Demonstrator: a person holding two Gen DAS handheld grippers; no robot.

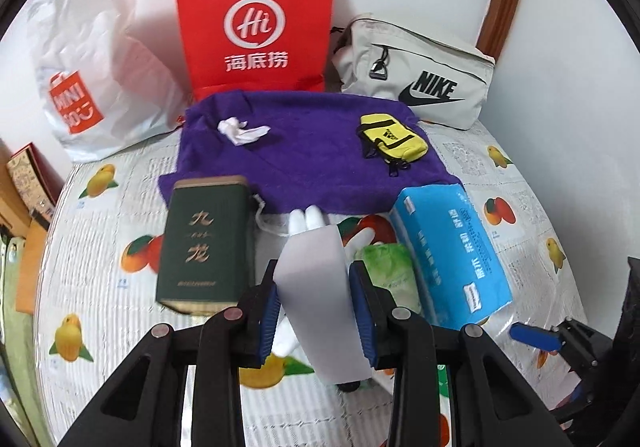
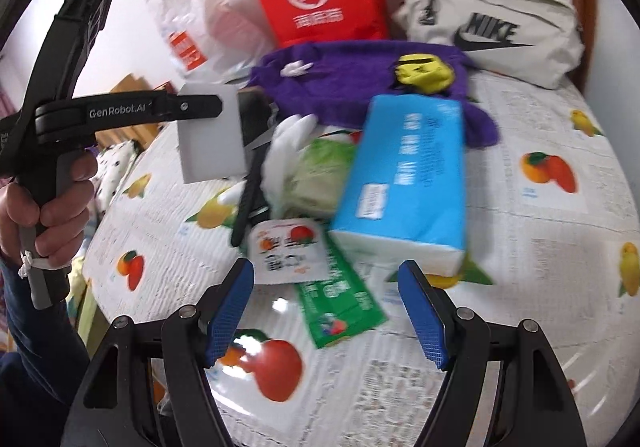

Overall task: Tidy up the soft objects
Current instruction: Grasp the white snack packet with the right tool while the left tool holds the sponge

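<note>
My left gripper (image 1: 314, 275) is shut on a pale grey foam block (image 1: 320, 287), held clear above the table; the right wrist view shows the same block (image 2: 210, 135) lifted at the left. Under it lie a white glove (image 1: 308, 221) and a green tissue pack (image 1: 390, 267). A blue tissue pack (image 1: 448, 247) lies to the right. Behind, a purple towel (image 1: 300, 151) carries a crumpled white tissue (image 1: 242, 131) and a small yellow bag (image 1: 394, 137). My right gripper (image 2: 326, 271) is open over a white sachet (image 2: 286, 251) and a green sachet (image 2: 340, 307), touching neither.
A dark green tin (image 1: 208, 243) stands left of the block. Along the wall stand a white plastic bag (image 1: 88, 59), a red paper bag (image 1: 256, 19) and a beige Nike bag (image 1: 420, 75). The fruit-print tablecloth (image 1: 100, 247) drops off at the left edge. A hand (image 2: 52, 215) grips the left handle.
</note>
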